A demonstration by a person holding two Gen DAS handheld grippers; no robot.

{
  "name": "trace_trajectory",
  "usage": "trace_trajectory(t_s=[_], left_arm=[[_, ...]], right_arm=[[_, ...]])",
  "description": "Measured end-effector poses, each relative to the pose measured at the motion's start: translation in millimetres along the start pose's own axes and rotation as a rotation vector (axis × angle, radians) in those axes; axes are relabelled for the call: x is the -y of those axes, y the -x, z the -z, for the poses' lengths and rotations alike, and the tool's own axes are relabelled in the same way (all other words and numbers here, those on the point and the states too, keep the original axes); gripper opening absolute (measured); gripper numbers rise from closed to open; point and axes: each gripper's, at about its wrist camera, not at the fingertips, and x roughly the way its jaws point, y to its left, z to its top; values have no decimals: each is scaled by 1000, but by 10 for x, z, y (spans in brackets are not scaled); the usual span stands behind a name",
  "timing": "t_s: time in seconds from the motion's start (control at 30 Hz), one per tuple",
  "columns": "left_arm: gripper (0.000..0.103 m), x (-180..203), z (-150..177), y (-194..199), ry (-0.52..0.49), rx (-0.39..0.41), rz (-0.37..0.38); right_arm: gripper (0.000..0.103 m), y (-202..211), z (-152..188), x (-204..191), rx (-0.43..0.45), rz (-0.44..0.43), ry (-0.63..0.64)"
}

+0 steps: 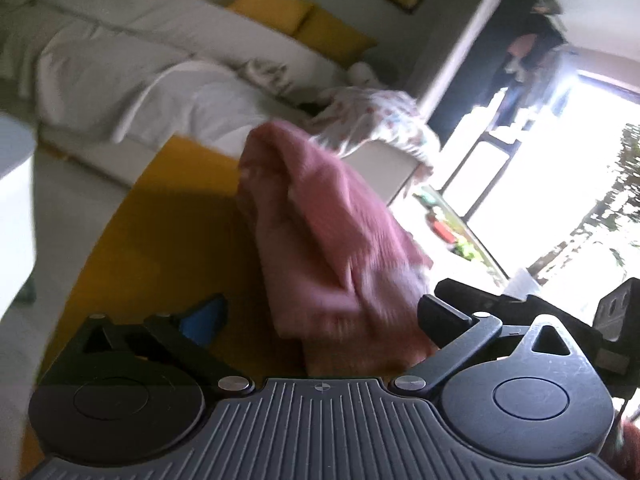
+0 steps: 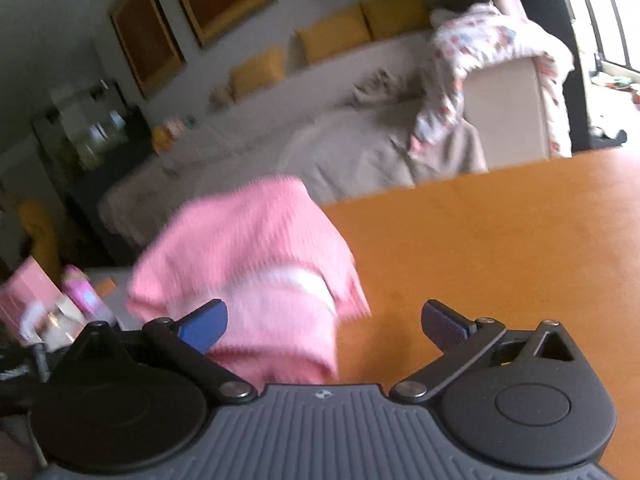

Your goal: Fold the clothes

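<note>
A pink knitted garment [image 1: 324, 236] lies bunched on the orange table [image 1: 160, 232]. In the left wrist view it rises in a heap between my left gripper's fingers; the left gripper [image 1: 320, 320] is open, its blue left pad [image 1: 204, 316] apart from the cloth. The right gripper body [image 1: 540, 312] shows at the right edge of that view. In the right wrist view the garment [image 2: 248, 264] lies at the table's left edge, with a white band across it. My right gripper [image 2: 324, 324] is open, fingers on either side of the garment's near end. Both views are blurred.
A beige sofa [image 2: 360, 136] with yellow cushions [image 2: 332, 36] stands behind the table. A floral cloth [image 2: 472, 52] hangs over its armrest. Pink boxes and toys [image 2: 48, 304] lie at the lower left. A bright window [image 1: 560, 160] is at the right.
</note>
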Motion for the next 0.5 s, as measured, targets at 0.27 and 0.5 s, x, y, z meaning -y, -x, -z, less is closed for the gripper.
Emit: trace_trajectory(t_s=[0.27,0.5], left_arm=[[103,416,389,365,-59,18,-271],[103,764,527,292,-216,-70,-413]], right_arm=[[103,434,265,68,-45,81,53],[103,516,304,120,-58,142,99]])
